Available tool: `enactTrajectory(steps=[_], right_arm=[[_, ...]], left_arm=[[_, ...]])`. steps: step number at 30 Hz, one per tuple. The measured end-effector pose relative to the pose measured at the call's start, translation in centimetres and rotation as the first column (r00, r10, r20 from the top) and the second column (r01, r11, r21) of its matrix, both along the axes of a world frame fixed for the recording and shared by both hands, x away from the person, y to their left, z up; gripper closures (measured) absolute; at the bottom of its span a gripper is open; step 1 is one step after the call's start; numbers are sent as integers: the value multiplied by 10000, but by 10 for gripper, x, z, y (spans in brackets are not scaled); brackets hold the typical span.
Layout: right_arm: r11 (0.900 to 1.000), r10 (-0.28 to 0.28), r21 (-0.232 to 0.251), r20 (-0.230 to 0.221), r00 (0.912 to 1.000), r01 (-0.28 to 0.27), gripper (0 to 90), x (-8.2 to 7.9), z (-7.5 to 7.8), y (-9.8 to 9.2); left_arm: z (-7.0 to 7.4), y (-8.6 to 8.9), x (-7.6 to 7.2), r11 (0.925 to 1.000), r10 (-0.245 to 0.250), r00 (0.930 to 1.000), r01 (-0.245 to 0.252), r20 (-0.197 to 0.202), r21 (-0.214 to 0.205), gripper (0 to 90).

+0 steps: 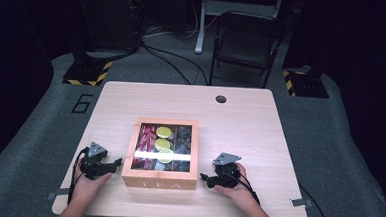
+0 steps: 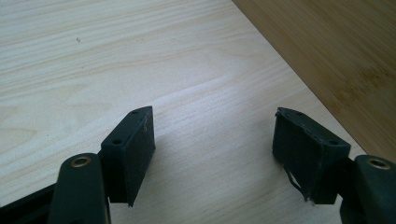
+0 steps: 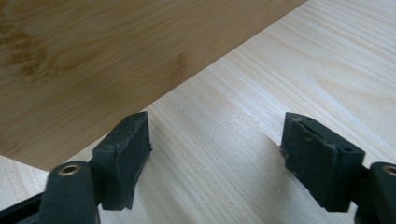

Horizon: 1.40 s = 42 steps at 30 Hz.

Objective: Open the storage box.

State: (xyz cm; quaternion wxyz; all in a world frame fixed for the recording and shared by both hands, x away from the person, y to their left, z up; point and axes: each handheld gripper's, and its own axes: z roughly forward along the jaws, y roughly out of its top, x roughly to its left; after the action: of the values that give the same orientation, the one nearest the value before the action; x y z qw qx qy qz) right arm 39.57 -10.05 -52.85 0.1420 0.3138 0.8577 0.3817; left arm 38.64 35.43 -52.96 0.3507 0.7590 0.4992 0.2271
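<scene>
The tea box (image 1: pixel 159 178) is showing honey-brown bamboo grain with pale "TEA" lettering. Red packets (image 1: pixel 146 137) and yellow-green packets (image 1: pixel 164 132) are showing through its lid. The table (image 1: pixel 245 121) is displaying pale wood grain.

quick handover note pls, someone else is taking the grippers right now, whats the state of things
Left gripper: open, nothing between its jaws, resting on the table just left of the tea box.
Right gripper: open, empty, on the table just right of the box. Both point in at the box's side walls, short of touching.
Tea box: wooden, marked TEA on the front, near the table's front edge, glass lid shut. Red packets and yellow-green round sachets show through the lid; a glare streak hides the rest.
Done: nothing visible yet.
Left: probably taking hold of the box or opening its lid.
</scene>
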Motion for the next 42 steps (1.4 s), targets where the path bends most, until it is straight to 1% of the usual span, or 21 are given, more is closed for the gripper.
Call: enactTrajectory(steps=[2, 6, 12, 13, 15, 17, 18, 19, 21, 23, 24, 26, 27, 28, 30, 31, 34, 35, 36, 40, 42], right_arm=[[9999, -165, 51, -15, 9999, 165, 206, 0, 0, 1], [10000, -88, 16, -32, 10000, 88, 200, 0, 0, 1], [9998, -167, -64, 10, 9999, 167, 196, 0, 0, 1], [9997, -256, -21, 60, 9997, 256, 196, -1, -1, 1], [9989, -472, 69, -81, 9989, 473, 197, -3, -1, 3], [9987, -498, 54, -53, 9987, 498, 207, -3, 0, 3], [9988, -492, 34, -79, 9988, 492, 215, -3, 0, 3], [9990, -428, -110, -67, 9991, 427, 231, -3, 1, 2], [9986, -495, -198, -224, 9985, 491, 280, -4, 4, 2], [9980, -621, -136, -375, 9974, 616, 344, -5, 6, 2], [9980, -621, -136, -375, 9974, 616, 344, -5, 6, 2], [9986, -509, -138, -676, 9964, 501, 380, -5, 9, -1], [9989, -466, -141, -693, 9965, 458, 386, -6, 9, -1], [9989, -442, -211, -683, 9967, 428, 394, -8, 10, -2], [9988, -467, -204, -617, 9970, 456, 407, -10, 12, -1], [9991, -416, 14, -379, 9984, 417, 418, -14, 15, 0], [9994, -356, 8, -272, 9990, 356, 423, -17, 19, 0], [9994, -334, 101, -179, 9993, 336, 428, -20, 22, 0], [9991, -363, 196, -112, 9993, 365, 429, -21, 24, 0], [9984, -322, 469, -40, 9995, 323, 440, -25, 30, -2], [9967, -250, 776, 17, 9997, 247, 449, -28, 35, -3]], left_arm=[[0, -1, 0, 10000, -25, 10000, 25, -17, 24, 263], [0, -5, 1, 10000, -51, 9998, 53, -170, 78, 186], [-1, -5, 1, 10000, -58, 9998, 59, -174, 45, 182], [-1, -5, 0, 10000, 40, 10000, -40, -34, 30, 185], [-1, -4, -1, 10000, -25, 9999, 25, -131, 35, 194], [-1, -3, -1, 10000, 47, 10000, -47, -55, -11, 216], [0, -2, 0, 10000, 4, 9999, -5, -163, -77, 219], [0, -2, 0, 9999, 63, 9999, -65, -117, -151, 219], [2, 0, 1, 9999, 75, 9995, -80, -312, -149, 226], [5, 2, 2, 9998, 77, 9988, -85, -488, -167, 275], [5, 2, 2, 9998, 77, 9988, -85, -488, -167, 287], [6, 4, 4, 9982, 269, 9978, -301, -601, -523, 312], [7, 6, 4, 9966, 337, 9965, -392, -766, -724, 322], [7, 6, 4, 9966, 337, 9965, -392, -766, -724, 332], [10, 7, 5, 9938, 565, 9924, -664, -1092, -892, 343], [14, 7, 5, 9913, 751, 9913, -860, -1082, -997, 380], [19, 7, 4, 9893, 655, 9928, -778, -1008, -1231, 391], [24, 6, 3, 9898, 583, 9955, -674, -747, -1252, 391], [28, 5, 2, 9914, 508, 9959, -594, -754, -1165, 391], [35, 0, 0, 9937, 450, 9985, -478, -297, -1013, 391], [37, 0, 0, 9943, 359, 9988, -390, -323, -991, 391]])
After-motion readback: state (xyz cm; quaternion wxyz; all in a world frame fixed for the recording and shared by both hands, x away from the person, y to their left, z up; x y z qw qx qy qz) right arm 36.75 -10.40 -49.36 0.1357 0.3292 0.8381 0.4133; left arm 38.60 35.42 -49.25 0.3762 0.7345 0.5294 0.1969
